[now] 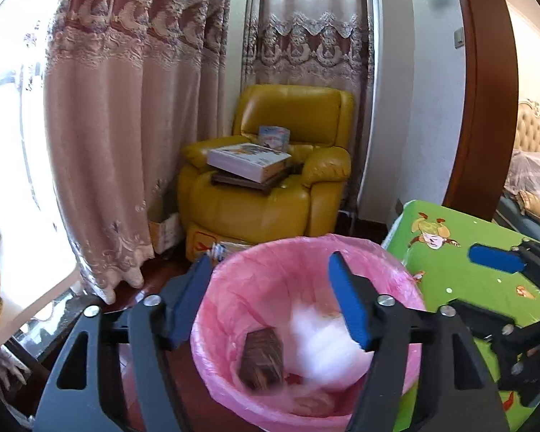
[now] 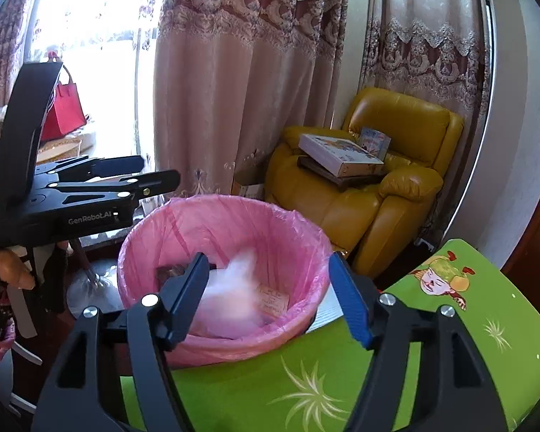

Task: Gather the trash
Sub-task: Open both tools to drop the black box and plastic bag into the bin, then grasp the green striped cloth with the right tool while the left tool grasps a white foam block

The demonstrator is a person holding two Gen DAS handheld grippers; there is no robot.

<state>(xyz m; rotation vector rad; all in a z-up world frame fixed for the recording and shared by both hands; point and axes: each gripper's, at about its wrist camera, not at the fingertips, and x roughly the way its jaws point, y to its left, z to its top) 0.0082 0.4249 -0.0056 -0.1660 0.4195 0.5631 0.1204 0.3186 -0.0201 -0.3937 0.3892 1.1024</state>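
Both tools stand open and hold nothing. The left tool [image 1: 270, 302] has its blue pads spread over the mouth of the bin [image 1: 234, 273], which is lined with a pink bag. Between and below those pads, inside the bin, is a white wad [image 1: 324, 345], blurred as though in mid-fall, with no pad touching it. Beside it, toward the left pad, lies a brown block [image 1: 262, 360] at the bin's bottom.

The right tool [image 2: 270, 298] is also spread, pointing down at the same bin [image 2: 298, 237] from over the green mat [image 2: 450, 342]. The white wad [image 2: 234, 298] shows here too, blurred, inside the liner and clear of both pads. A slip of paper [image 2: 273, 300] rests against the inner wall on the right.

The trash in view is thus already inside the bin, below and ahead of both tools. The left tool hangs more squarely over the opening; the right one sits at the rim nearest the mat. In the right view the left tool [image 2: 154, 172] reaches in from the left, above the bin's far-left edge.

No loose trash shows on the mat or floor, so the next piece must be sought elsewhere. Beyond stands a yellow armchair [image 1: 270, 201] carrying boxes [image 1: 248, 160], backed by curtains [image 1: 126, 108].
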